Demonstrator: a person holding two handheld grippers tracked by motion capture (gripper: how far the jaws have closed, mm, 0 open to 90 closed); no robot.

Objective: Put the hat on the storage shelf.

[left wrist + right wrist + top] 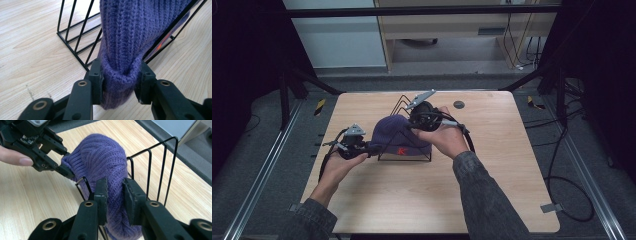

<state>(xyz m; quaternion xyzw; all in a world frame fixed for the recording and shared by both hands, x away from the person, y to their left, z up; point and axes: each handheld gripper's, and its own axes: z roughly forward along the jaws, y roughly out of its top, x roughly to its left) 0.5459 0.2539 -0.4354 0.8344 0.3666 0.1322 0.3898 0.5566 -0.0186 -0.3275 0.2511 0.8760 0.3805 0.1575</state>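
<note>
Currently your left gripper [121, 80] is clamped on the bunched ribbed edge of the purple knitted wool beanie [132, 32], narrow gap, pads pressing the knit on both sides. Your right gripper [115, 195] pinches a fold of the same beanie, jaws likewise close together. That beanie lies draped over the black wire rack [414, 157] on the pale wooden table [492, 190], near its middle.

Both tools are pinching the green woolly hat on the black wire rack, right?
Almost. The woolly hat is purple, not green, as the right gripper view shows. Both the left tool and the right tool are pinching it on the black wire rack.
</note>
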